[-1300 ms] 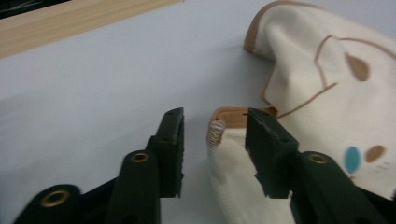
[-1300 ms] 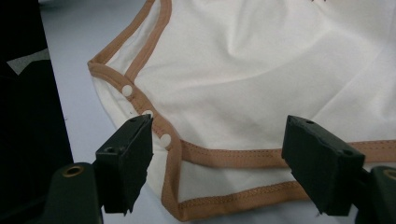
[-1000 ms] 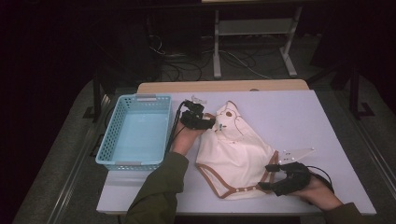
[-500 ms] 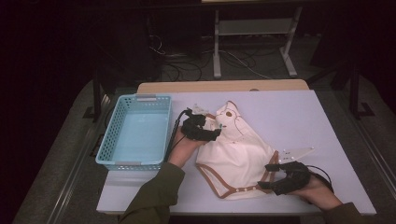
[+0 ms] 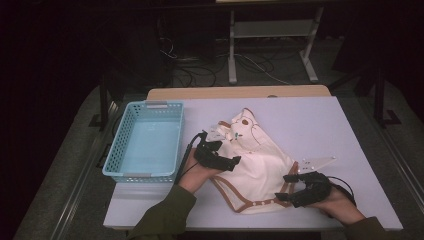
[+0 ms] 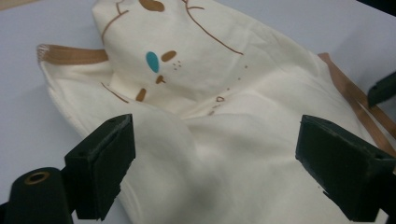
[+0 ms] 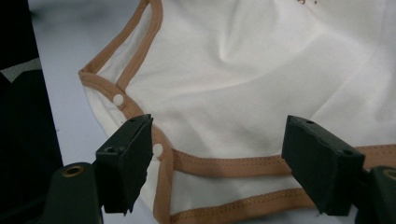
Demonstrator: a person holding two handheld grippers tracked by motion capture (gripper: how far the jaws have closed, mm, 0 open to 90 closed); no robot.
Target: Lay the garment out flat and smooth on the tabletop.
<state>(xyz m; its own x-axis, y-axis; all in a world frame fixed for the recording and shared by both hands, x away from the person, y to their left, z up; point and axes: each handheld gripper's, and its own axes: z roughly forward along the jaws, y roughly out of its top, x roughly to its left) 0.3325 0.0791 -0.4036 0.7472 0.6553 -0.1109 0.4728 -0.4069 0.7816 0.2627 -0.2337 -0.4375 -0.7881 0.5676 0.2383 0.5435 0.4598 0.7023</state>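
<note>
Cream cotton bodysuit [image 5: 255, 160] with brown trim lies spread on the white table [image 5: 320, 125], to the right of the basket and between the two hands.

Change since a second ago: the left gripper [image 5: 218, 161] has slid from the garment's upper left edge, near the printed neck end, toward the person along the left side. Its jaws have just been opening; in the left gripper view they stand wide apart, released, with cloth [image 6: 224, 140] lying between them and the pads not pressing it. The garment's outline looks unchanged. The right gripper [image 5: 295, 190] has held its place at the lower right hem. Its jaws are parted and straddle the brown-trimmed snap edge [image 7: 219, 163] without clamping it.

Container: the pale blue basket [image 5: 146, 142] sits at the table's left, its floor bare.

Hard to make out: the room beyond the table is dark, with just a metal stand [image 5: 270, 35] and floor cables readable. Both forearms are cut off by the bottom edge of the high view. A small white part [image 5: 318, 162] near the right gripper cannot be identified.
</note>
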